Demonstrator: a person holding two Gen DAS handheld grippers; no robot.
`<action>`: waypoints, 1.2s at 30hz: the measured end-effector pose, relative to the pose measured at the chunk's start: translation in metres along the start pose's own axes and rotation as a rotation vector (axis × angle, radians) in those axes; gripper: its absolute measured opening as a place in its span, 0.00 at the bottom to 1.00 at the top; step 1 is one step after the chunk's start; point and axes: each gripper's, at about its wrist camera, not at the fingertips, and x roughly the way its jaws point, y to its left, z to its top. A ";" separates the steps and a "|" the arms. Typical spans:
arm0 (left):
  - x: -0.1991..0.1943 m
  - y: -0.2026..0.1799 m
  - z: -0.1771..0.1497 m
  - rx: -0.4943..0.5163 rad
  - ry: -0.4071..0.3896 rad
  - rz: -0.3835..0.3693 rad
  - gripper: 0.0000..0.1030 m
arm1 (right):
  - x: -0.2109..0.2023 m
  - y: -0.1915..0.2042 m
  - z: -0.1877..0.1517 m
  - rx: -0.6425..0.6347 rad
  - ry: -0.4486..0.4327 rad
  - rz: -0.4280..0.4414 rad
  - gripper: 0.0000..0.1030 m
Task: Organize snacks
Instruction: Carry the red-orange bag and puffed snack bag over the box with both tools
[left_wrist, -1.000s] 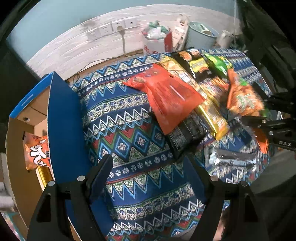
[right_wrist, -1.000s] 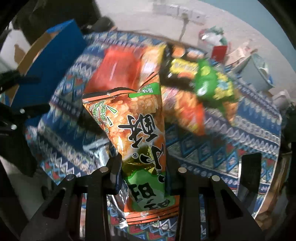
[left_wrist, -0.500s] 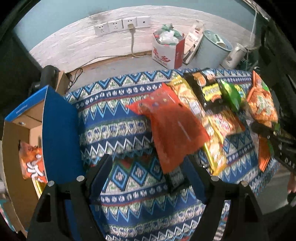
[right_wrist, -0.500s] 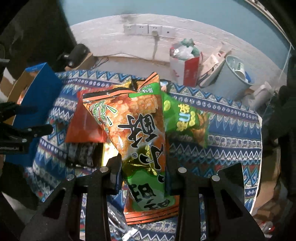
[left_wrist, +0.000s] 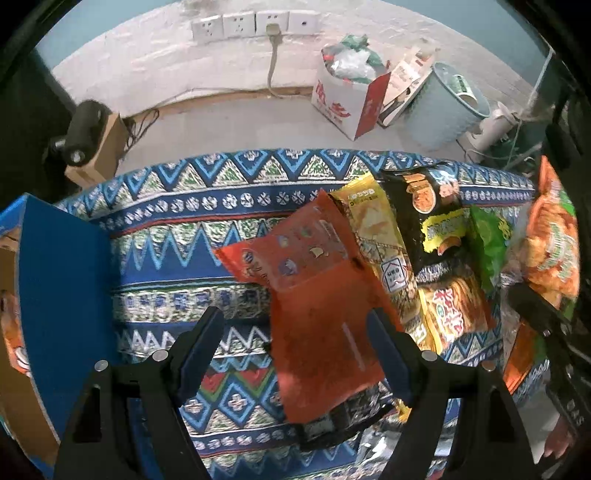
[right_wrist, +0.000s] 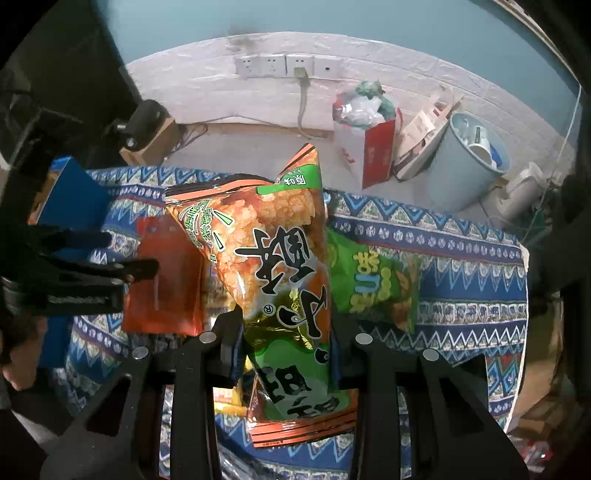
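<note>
Orange-and-green foil fills the right claw (right_wrist: 282, 354): its jaws are pinched nearly shut on the lower part of a puffed rice-cracker bag (right_wrist: 273, 266), which hangs clear of the patterned surface (right_wrist: 461, 258). The left claw (left_wrist: 295, 343) stands wide open and holds nothing, poised over a flat red packet (left_wrist: 314, 314) lying at the centre of its view.

At two o'clock from the left claw lie a yellow packet (left_wrist: 376, 236), a black bag (left_wrist: 436, 221) and a green bag (left_wrist: 489, 243), overlapping in a heap. At nine o'clock stands the blue-sided cardboard box (left_wrist: 62, 280) with an orange snack already inside.

Compared with a second ago, the cracker bag has been carried up off the heap, so the floor and wall sockets (right_wrist: 273, 65) now show behind it, and the left claw has swung from bare cloth to over the red packet. I judge one bag is bound for the box, and the red packet looks like the next pick.
</note>
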 end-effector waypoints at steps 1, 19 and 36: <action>0.004 0.000 0.001 -0.015 0.014 -0.003 0.78 | 0.001 -0.001 0.001 0.001 0.000 0.000 0.32; 0.045 0.009 0.007 -0.231 0.080 -0.218 0.72 | 0.021 -0.005 0.005 0.000 0.039 0.006 0.32; 0.014 0.019 -0.005 -0.083 -0.049 -0.119 0.31 | 0.014 0.002 0.002 -0.012 0.032 -0.006 0.32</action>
